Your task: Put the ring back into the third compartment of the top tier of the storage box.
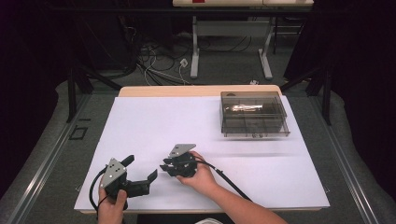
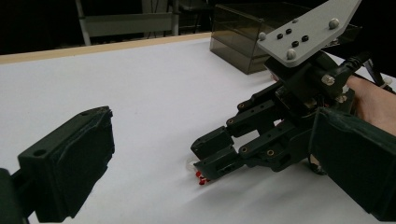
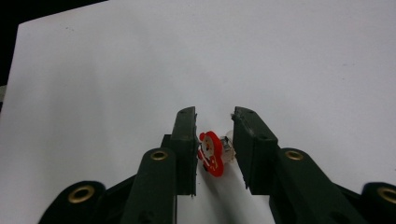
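Black jaws of the right gripper (image 3: 214,135) rise up close in its own view, parted, with a small red-and-white Santa charm (image 3: 212,153) standing on edge between them, touching or nearly touching the left pad; whether the other pad has met it yet, I can't say, so this is a grip about to close rather than one made. From the left gripper view the same charm (image 2: 201,177) peeks out as a red speck with a pale round piece beside it, right under the right gripper's tips on the white table (image 2: 154,84). Light little thing, by the look of it, thin and stiff, probably plastic, and likely to skid or tip flat on that smooth sheet; the best hold seems to be across its flat faces, squeezed gently. Left gripper (image 1: 140,172) waits near the front edge, jaws spread wide and empty. Far off at the back right sits a smoky clear compartment box (image 1: 253,114) with something pale and shiny in one rear section; too blurred to name. What the clear piece behind the charm is, a clip or a ring, stays hard to make out.
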